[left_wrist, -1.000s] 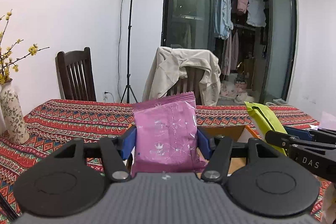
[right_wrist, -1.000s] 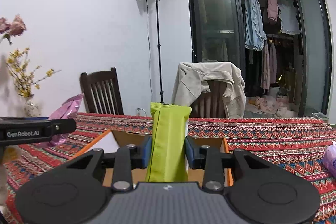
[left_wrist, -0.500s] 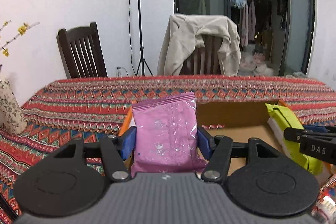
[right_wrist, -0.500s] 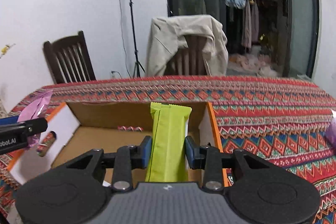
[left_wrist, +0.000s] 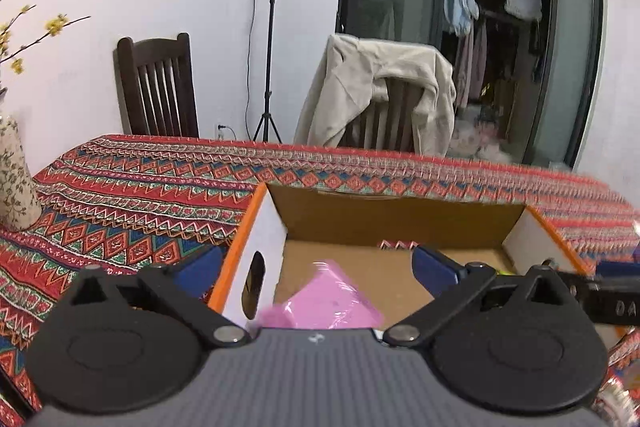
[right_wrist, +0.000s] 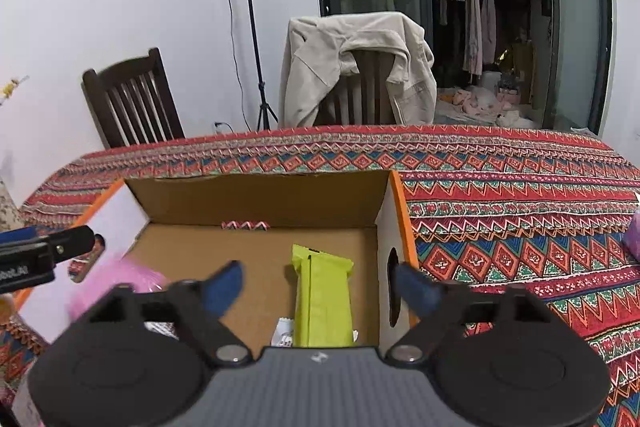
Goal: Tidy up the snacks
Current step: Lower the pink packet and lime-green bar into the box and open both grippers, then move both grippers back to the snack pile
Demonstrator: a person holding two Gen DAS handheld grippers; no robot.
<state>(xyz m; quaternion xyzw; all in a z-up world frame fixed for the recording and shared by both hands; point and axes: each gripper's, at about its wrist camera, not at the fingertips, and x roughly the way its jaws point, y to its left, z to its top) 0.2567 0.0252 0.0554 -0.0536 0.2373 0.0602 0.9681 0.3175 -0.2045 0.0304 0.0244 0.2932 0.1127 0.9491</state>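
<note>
An open cardboard box (left_wrist: 400, 219) with an orange rim stands on the patterned tablecloth. My left gripper (left_wrist: 318, 267) hangs over its left half with its jaws opening wide. A pink snack packet (left_wrist: 324, 301), blurred, is loose below and between the fingers, and no pad touches it. In the right wrist view, my right gripper (right_wrist: 320, 287) is over the right half of the box (right_wrist: 260, 203), its jaws opening too. A green snack bar (right_wrist: 322, 299) lies free on the box floor between the blue fingertips (right_wrist: 224, 287). The pink packet (right_wrist: 120, 279) shows as a blur at left.
A small red-patterned packet (right_wrist: 244, 225) leans on the box's back wall, and a white wrapper (right_wrist: 284, 335) lies near the green bar. A purple packet (right_wrist: 634, 239) sits at the table's right edge. A vase (left_wrist: 16, 179) stands left. Two chairs (left_wrist: 160, 87) are behind the table.
Both grippers came down over the box and opened. The pink packet left the left jaws and the green bar left the right jaws; both dropped into the box.
</note>
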